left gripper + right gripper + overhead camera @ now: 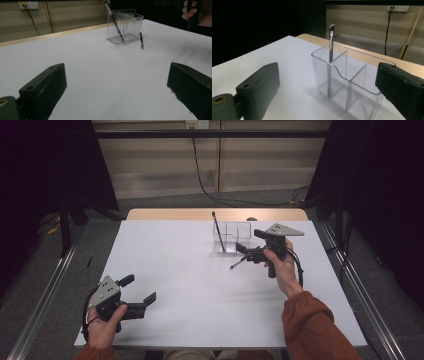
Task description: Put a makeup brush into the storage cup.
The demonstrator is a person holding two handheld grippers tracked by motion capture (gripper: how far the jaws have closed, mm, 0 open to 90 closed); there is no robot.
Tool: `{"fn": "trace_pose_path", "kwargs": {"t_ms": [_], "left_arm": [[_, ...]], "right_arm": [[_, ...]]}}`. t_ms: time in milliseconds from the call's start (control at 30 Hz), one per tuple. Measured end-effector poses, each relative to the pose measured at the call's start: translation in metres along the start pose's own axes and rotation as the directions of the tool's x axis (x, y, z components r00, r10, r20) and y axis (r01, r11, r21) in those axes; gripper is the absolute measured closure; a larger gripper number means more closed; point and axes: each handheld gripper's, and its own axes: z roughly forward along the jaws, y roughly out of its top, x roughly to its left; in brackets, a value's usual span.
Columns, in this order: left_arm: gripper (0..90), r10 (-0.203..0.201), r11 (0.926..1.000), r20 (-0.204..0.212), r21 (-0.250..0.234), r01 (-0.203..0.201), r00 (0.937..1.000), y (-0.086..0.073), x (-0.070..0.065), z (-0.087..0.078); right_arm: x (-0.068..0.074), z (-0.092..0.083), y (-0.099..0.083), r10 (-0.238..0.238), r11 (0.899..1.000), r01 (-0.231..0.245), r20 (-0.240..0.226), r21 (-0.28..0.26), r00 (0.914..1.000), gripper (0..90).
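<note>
Left gripper (142,289) sitting near, jaws gaping, empty — right gripper (246,241) released beside organizer (239,236); pen (238,263) lying flat, pointing diagonally toward it.

High view: above my side, looking down the desk (200,285).
Gripper views: low, both facing the clear organizer (125,25).

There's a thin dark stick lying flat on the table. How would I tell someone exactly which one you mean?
Start at the white table and find the clear plastic organizer near its far edge. Just in front of the organizer, beside the open jaws of the right gripper, lies the loose brush. Unlike the other brush, which stands leaning inside the organizer, this one lies flat on the tabletop.
</note>
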Motion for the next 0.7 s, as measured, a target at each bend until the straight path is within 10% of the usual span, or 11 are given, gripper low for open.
{"fn": "trace_pose_path", "kwargs": {"t_ms": [700], "left_arm": [[2.5,0.005,0.9999,-0.016,-0.015,-0.005,0.9999,0.000,0.000,-0.002]], "right_arm": [[0.009,-0.058,-0.023,-0.019,1.000,0.019,0.026,-0.016,0.9995,2.4]]}}
